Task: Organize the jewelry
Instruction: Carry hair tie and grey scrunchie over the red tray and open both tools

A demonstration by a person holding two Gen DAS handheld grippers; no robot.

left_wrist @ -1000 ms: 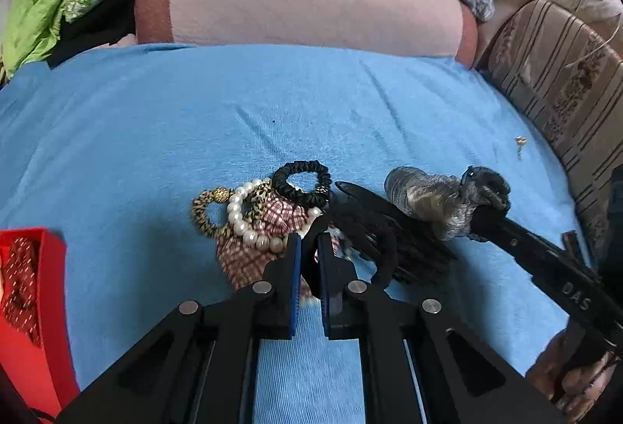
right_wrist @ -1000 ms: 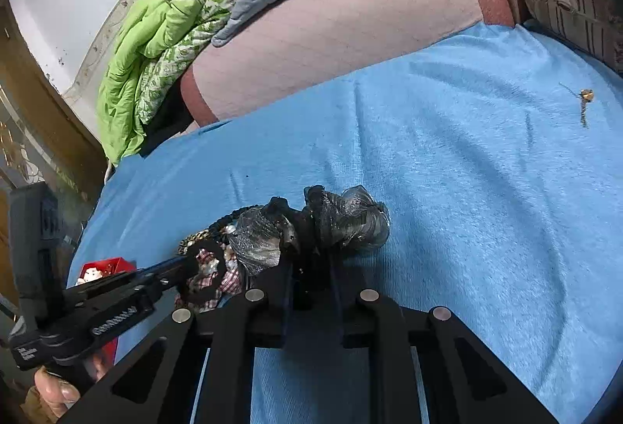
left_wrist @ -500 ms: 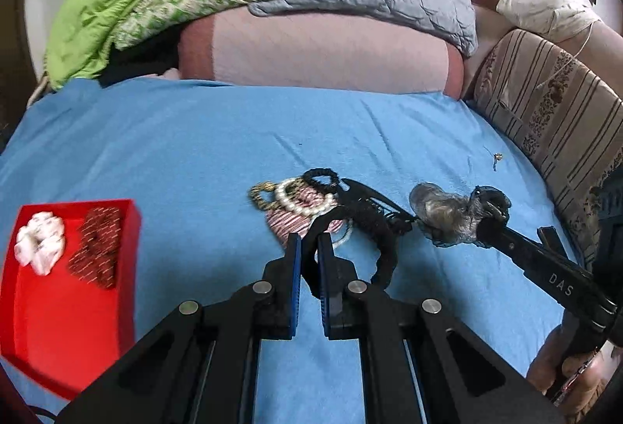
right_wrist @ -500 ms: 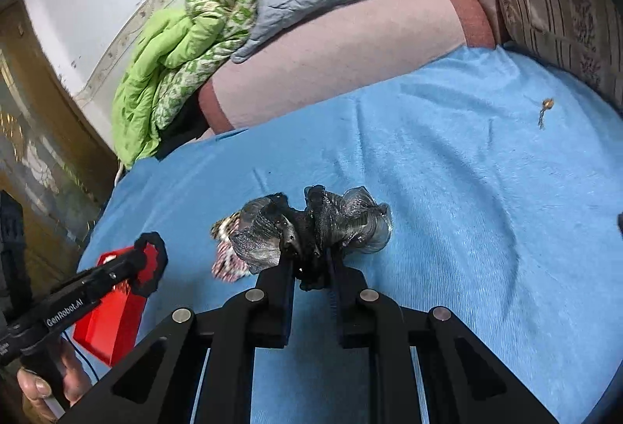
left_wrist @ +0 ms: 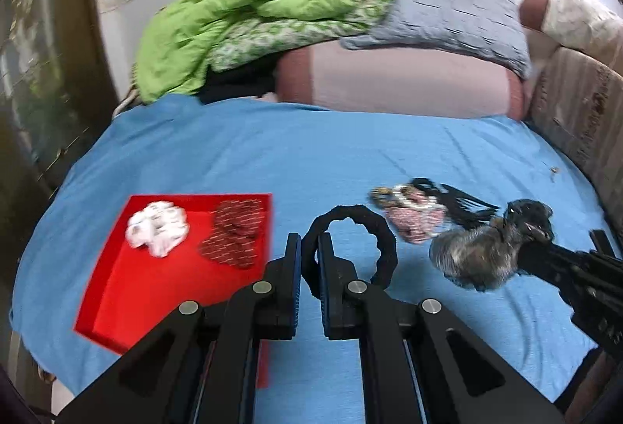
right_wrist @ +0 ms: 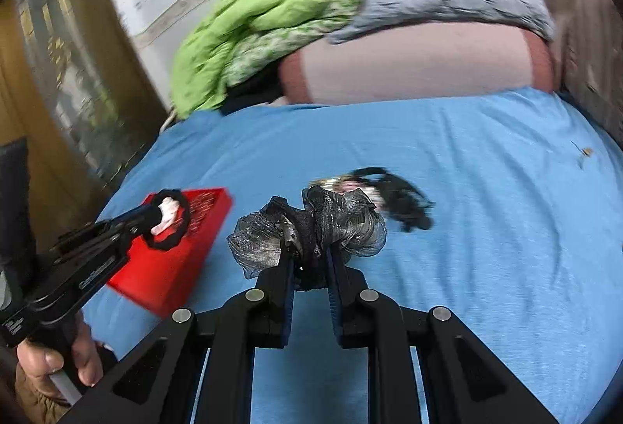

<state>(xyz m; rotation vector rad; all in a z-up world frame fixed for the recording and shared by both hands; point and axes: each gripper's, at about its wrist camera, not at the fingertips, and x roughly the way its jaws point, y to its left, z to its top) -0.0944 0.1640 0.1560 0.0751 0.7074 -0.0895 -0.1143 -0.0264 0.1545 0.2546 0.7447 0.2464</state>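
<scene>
My left gripper [left_wrist: 309,245] is shut on a black ring scrunchie [left_wrist: 383,241] and holds it in the air just right of the red tray [left_wrist: 128,291]. The tray holds a white scrunchie [left_wrist: 157,229] and a dark red one [left_wrist: 233,233]. My right gripper [right_wrist: 309,252] is shut on a grey sheer scrunchie [right_wrist: 350,219], lifted above the blue bedsheet [right_wrist: 486,229]. A pile of jewelry [left_wrist: 412,206] with a pearl bracelet, a checked scrunchie and a black hair clip lies on the sheet. In the right wrist view the left gripper [right_wrist: 155,215] hangs over the tray [right_wrist: 171,268].
A green quilt [left_wrist: 241,19], a grey pillow [left_wrist: 455,7] and a pink bolster [left_wrist: 397,81] are stacked at the bed's head. A striped sofa arm [left_wrist: 584,112] runs along the right. A small gold earring [left_wrist: 553,171] lies near the right edge.
Both grippers have lifted and pulled back from the jewelry pile. The left one has swung left with the black scrunchie toward the red tray. The right one has kept the grey scrunchie.
</scene>
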